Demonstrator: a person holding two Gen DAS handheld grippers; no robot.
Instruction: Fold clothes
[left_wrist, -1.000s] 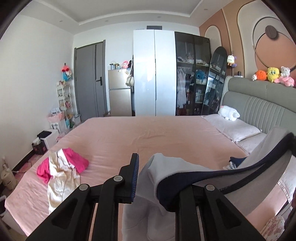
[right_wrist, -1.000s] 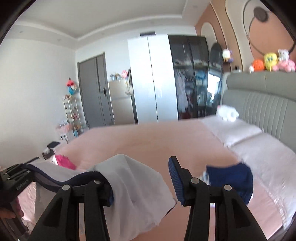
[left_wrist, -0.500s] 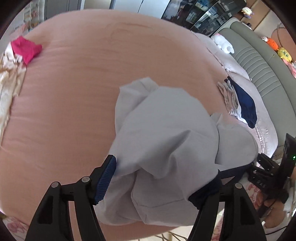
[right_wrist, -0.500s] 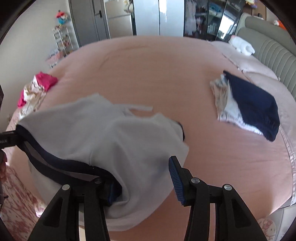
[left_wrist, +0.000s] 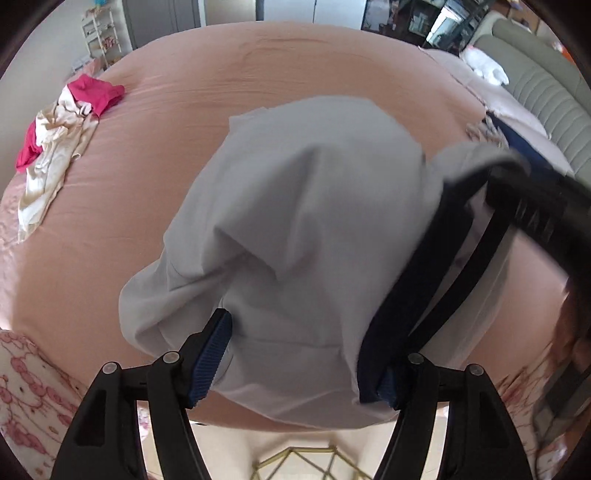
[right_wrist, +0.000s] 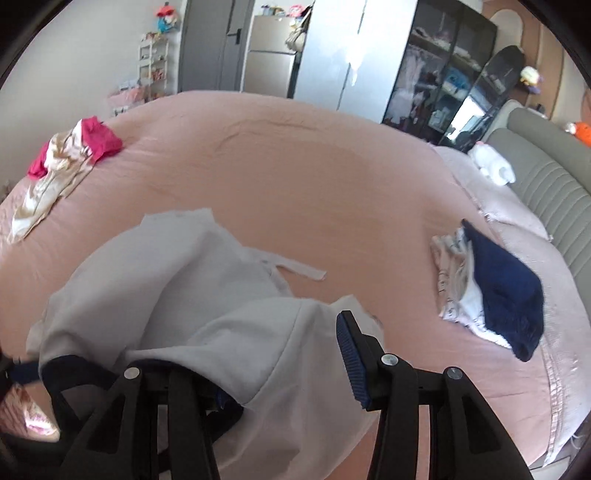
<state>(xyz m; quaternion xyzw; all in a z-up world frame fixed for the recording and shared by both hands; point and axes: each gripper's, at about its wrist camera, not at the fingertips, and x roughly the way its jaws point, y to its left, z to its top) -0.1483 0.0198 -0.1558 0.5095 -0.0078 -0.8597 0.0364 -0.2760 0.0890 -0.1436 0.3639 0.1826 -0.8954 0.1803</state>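
Both claws, the left claw (left_wrist: 303, 363) and right claw (right_wrist: 284, 360), stood spread wide with the grey garment (left_wrist: 306, 221) draped over their fingers at the bed's (right_wrist: 314, 177) near edge; spreading it flat seemed next.

My left wrist view looks steeply down over the bed's (left_wrist: 314, 62) near edge, close above the grey garment (left_wrist: 295, 221), wardrobe toward 12 o'clock. My right wrist view (right_wrist: 295, 177) sits similarly close but tilts higher, taking in the wardrobe (right_wrist: 332, 55). Both share the garment (right_wrist: 166, 288), the pink pile (left_wrist: 92, 92) (right_wrist: 96, 138) at 10 o'clock and the folded stack (right_wrist: 498, 291) at 3 o'clock.
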